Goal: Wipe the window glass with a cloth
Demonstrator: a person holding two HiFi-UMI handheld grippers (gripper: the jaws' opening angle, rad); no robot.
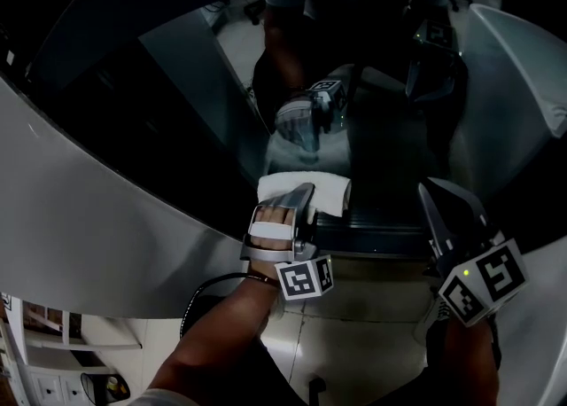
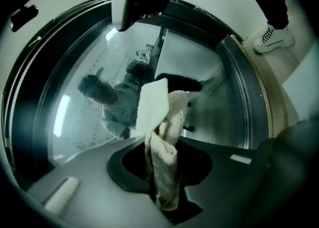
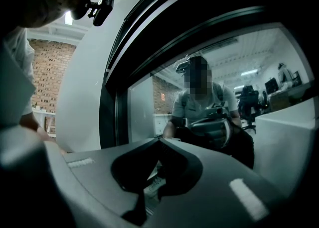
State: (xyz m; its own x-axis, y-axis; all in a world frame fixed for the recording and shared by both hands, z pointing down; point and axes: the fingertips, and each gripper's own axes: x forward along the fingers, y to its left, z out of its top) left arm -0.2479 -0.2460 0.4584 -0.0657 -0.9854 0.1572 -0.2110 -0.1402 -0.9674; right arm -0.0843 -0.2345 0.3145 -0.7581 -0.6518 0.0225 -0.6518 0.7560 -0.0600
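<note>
Left gripper [image 1: 301, 193] clamped mid-bunch on the cloth [image 1: 330, 191], which looks soft, limp and light, its loose folds flopping toward 12 o'clock at the window glass [image 2: 84, 122]; right gripper [image 1: 431, 191], at 4 o'clock, closed and empty.

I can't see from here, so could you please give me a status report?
Left gripper shut on cloth. Cloth at the window glass. Right gripper shut, empty. Nothing blocking.

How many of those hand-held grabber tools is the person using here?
2. The left gripper clamps a cloth at the window glass; the right gripper is at lower right, shut and empty. Those in the glass are reflections.
</note>
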